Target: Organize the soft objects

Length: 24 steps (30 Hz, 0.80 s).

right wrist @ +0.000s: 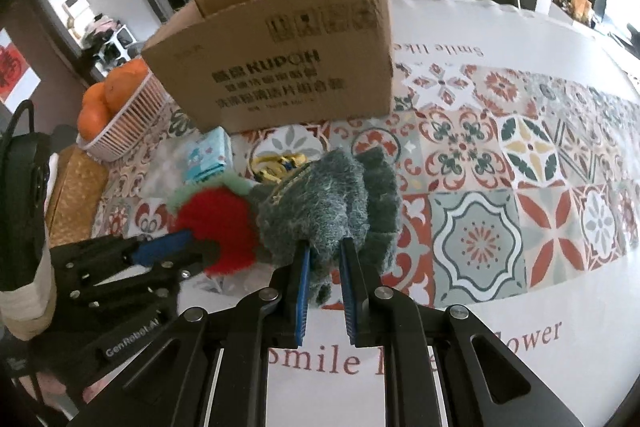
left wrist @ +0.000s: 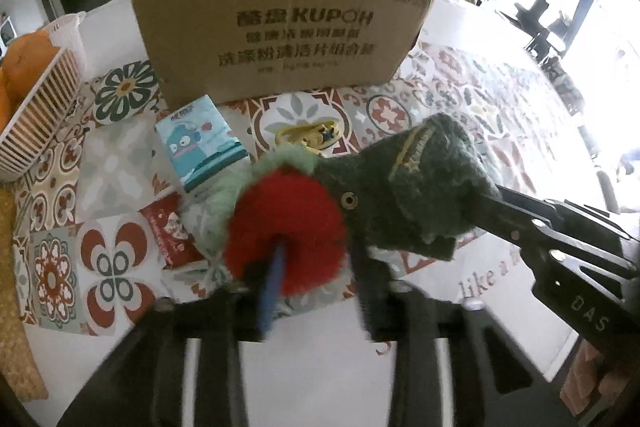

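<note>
Left fingers (left wrist: pixel 316 263) clamp red pompom (left wrist: pixel 280 227); right fingers (right wrist: pixel 326 267) clamp green knit (right wrist: pixel 320 203). Box (right wrist: pixel 288 67) far, on surface (right wrist: pixel 520 267).

Left gripper (right wrist: pixel 200 247): matte black linkage arms, silver screws, blue finger pads, white "GenRobot.AI" lettering, lower left of right wrist view. Right gripper (right wrist: pixel 325 255): same black frame w/ slotted cutouts, round silver pivot bolts, ribbed blue pads (right wrist: pixel 302 303); white "DAS" marking, lower right of left wrist view.
</note>
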Tool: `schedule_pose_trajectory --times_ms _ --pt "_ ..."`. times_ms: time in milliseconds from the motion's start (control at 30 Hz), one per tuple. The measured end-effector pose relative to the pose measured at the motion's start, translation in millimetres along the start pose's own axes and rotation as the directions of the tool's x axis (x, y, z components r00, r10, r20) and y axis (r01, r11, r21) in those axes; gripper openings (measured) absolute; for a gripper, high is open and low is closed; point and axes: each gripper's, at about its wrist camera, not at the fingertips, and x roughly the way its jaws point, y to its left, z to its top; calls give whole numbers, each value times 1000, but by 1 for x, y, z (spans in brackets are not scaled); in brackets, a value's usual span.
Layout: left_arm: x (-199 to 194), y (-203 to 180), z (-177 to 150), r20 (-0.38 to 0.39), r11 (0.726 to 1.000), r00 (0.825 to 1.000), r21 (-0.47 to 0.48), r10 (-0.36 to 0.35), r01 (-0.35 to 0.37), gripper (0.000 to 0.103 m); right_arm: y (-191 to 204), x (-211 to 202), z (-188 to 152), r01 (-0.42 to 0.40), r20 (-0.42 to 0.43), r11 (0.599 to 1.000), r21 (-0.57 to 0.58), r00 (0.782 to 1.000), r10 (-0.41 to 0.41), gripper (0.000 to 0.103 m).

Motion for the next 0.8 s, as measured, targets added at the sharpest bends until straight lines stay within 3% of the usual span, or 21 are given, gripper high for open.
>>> schedule_pose_trajectory --times_ms 567,800 --pt "33 5 26 -1 989 990 31 143 -143 46 -15 39 6 20 -87 999 47 996 -16 16" --pt "48 10 29 -16 988 988 33 154 -153 46 -14 46 9 25 -99 999 47 995 -21 16"
